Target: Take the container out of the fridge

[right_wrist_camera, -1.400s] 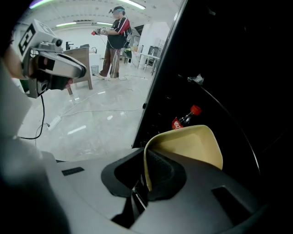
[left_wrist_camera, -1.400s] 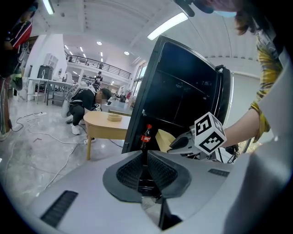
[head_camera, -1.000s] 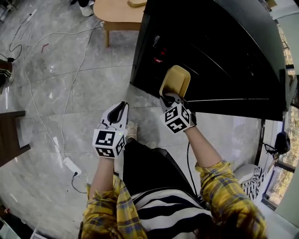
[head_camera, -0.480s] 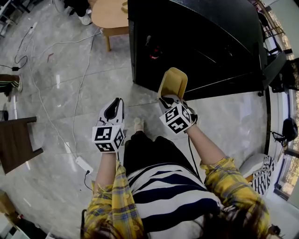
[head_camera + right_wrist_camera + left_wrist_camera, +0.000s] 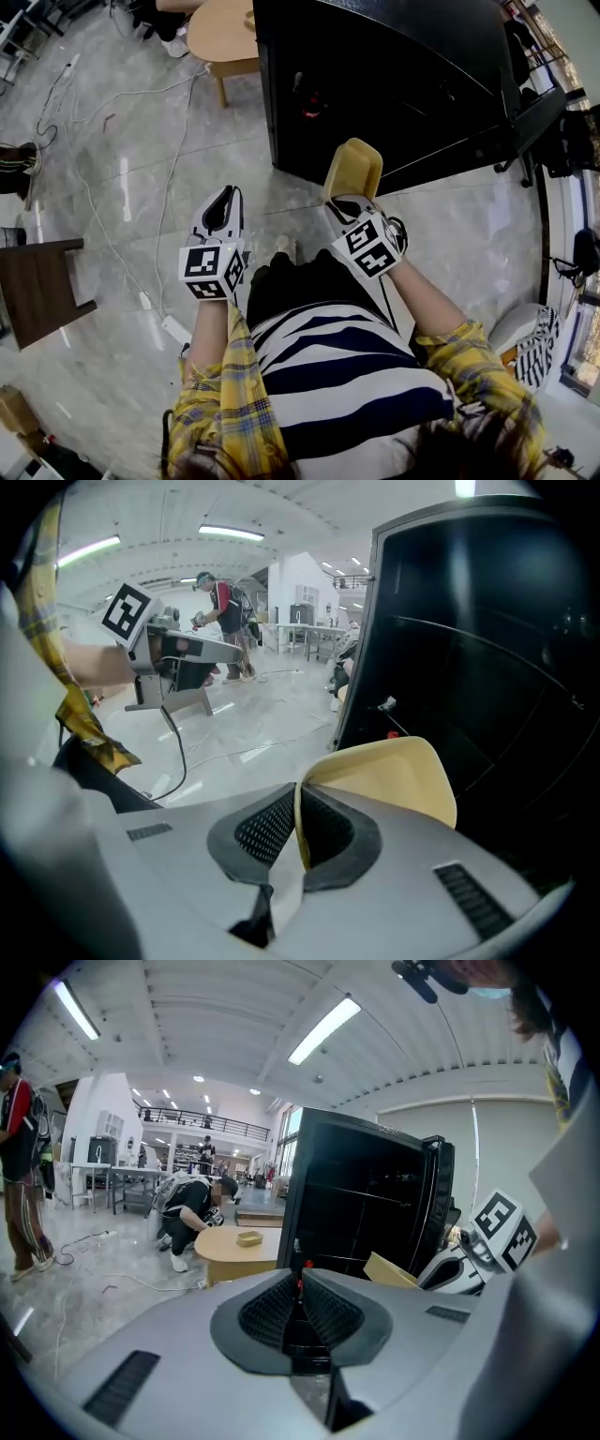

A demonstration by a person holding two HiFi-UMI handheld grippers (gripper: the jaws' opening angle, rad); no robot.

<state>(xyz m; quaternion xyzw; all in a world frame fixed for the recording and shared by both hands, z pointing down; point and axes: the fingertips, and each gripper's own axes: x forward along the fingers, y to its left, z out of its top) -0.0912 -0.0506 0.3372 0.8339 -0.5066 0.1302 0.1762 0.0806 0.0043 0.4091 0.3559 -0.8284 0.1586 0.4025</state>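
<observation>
**Container held outside the fridge, both grippers level in front of the person.**

Nearest, at 6 o'clock in the head view, are the person's plaid sleeves [image 5: 220, 394]. Just beyond, at 9 o'clock from centre, the left gripper [image 5: 223, 204] points out over the floor [image 5: 450, 234] with its jaws closed together and nothing between them. At 3 o'clock from it, the right gripper [image 5: 339, 199] has its jaws narrowed onto one thin wall of the container [image 5: 352, 169]. This shallow tan tray stands on edge beyond the pads with its hollow side turned towards the person. It hangs in the air just in front of the dark face of the fridge [image 5: 394, 84], which fills 12 to 2 o'clock. White cables [image 5: 160, 202] trail over the floor at 10 o'clock. Farthest, at 11 o'clock, a round wooden table [image 5: 217, 30] stands beside the fridge.
</observation>
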